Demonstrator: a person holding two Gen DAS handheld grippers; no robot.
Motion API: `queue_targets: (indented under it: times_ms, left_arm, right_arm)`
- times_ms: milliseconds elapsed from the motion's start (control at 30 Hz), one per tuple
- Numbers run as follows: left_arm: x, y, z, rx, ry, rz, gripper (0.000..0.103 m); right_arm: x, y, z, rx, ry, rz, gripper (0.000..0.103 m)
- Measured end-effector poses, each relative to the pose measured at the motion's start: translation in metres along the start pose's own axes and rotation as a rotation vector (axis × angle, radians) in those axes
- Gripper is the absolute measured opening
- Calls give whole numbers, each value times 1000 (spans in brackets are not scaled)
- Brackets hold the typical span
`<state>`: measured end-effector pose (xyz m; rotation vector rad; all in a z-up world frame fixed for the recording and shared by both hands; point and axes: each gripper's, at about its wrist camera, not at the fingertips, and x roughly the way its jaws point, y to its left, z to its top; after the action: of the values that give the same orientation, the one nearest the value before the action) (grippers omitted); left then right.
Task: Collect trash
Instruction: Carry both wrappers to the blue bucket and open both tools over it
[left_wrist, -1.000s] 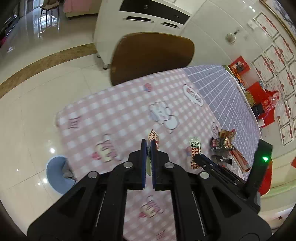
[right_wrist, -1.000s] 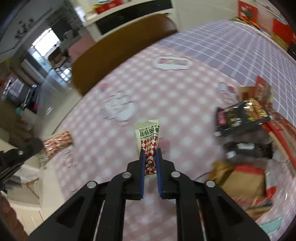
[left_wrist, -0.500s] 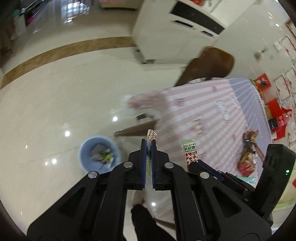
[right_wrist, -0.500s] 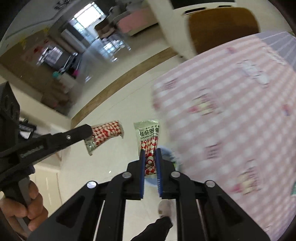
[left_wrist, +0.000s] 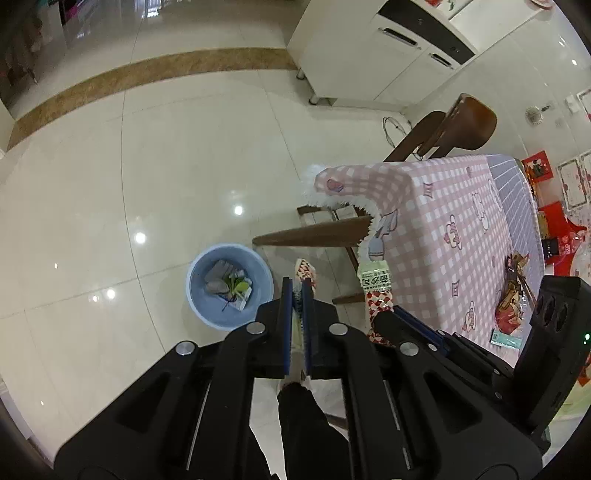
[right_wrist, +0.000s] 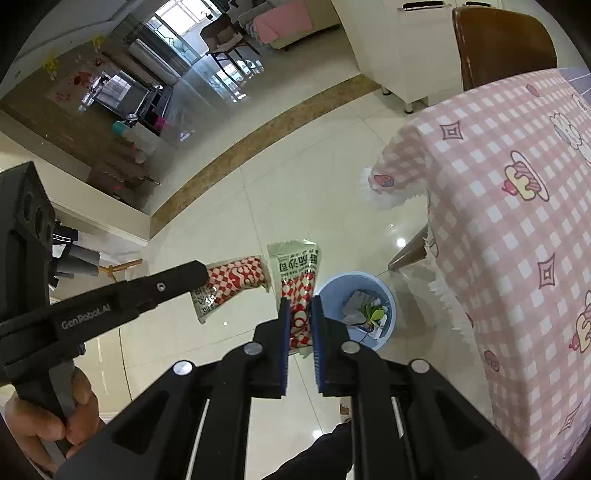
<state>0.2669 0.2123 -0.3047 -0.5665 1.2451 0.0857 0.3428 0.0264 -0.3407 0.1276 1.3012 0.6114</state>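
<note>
Both wrappers (right_wrist: 299, 288) moved from table (right_wrist: 517, 229) to above bin (right_wrist: 356, 310).

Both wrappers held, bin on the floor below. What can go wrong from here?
1. Neither tool looks centred over the blue bin, so a wrapper dropped now may land on the tiles.
2. The left tool pinches only an end of its checked wrapper, which could slip early.
3. Light wrappers may drift sideways while falling.
</note>
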Motion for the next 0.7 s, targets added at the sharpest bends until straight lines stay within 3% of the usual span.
queue_targets:
  times_ms: [133,167,200,700]
  left_arm:
    - [6,14,5,-47,53,-12,20]
    - [6,17,6,-50,53,-11,35]
    - [5,18,5,-50,49,-8,57]
    - [-10,44,10,-61,29,22,59]
  right_arm:
    - [2,5,2,3,3,-9,11]
    - [3,5,2,3,5,-11,11]
    - [4,6,2,3,9,-13,11]
    - [22,26,8,-42,42,-13,11]
